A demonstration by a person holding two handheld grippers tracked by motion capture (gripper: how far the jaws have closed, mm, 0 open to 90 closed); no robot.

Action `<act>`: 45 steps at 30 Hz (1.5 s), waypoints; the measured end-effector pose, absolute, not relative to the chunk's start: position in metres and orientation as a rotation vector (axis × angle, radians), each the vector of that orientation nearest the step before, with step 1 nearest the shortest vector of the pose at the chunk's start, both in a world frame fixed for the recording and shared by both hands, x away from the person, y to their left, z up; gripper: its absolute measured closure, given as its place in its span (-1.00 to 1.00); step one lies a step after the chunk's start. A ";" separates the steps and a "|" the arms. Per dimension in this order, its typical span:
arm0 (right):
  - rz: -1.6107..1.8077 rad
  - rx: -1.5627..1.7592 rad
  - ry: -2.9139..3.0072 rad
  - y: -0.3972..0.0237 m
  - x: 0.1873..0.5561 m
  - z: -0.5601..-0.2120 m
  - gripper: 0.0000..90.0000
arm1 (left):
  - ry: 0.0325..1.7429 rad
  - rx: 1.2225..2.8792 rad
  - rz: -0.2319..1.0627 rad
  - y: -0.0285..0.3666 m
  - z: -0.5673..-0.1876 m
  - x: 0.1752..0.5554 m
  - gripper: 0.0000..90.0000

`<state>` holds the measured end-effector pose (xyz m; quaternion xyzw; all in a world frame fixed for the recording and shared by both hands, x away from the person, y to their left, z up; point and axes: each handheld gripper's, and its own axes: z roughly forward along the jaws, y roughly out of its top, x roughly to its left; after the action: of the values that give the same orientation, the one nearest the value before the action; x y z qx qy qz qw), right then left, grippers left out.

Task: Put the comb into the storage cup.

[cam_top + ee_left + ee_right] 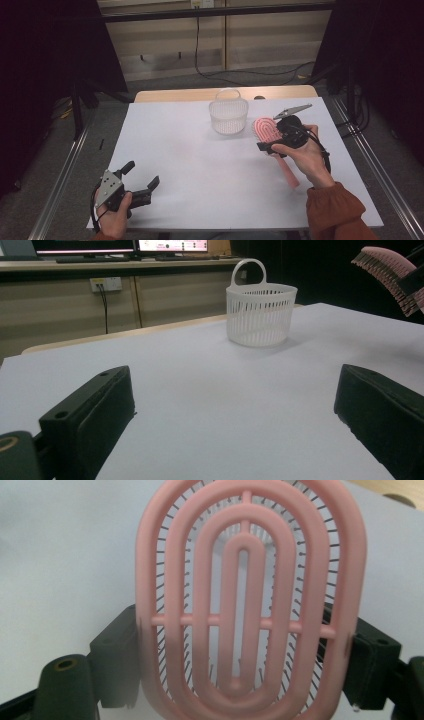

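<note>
Clearly the right hand-held gripper [267, 142] clamps a slotted pink plastic hairbrush [245, 600]; left hand-held gripper [142, 181] gapes apart.

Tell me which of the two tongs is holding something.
The right tongs, clamped on the pink plastic vented hairbrush; the left tongs stand open and empty.

Table [200, 165]: basket [228, 115] stands toward the far edge, near centre. Hairbrush [267, 131] just right of the basket, raised off the surface, clamped in the right gripper [272, 145]. Left gripper [142, 182] at near left corner, well apart from both.
</note>
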<state>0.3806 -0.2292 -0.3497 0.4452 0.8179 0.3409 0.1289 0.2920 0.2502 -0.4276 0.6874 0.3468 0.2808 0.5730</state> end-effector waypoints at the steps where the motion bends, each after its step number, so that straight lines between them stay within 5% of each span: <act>1: 1.003 1.292 2.364 -0.229 0.380 -0.348 -0.56 | 0.814 1.609 0.661 0.250 -0.428 0.292 -0.94; 45: 1.364 1.105 1.921 -0.231 0.375 -0.318 -0.57 | 0.808 1.607 0.652 0.250 -0.427 0.292 -0.94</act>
<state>0.3752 -0.2306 -0.3179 0.4092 0.7116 0.5051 0.2665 0.2917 0.2502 -0.4272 0.6864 0.3453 0.2784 0.5763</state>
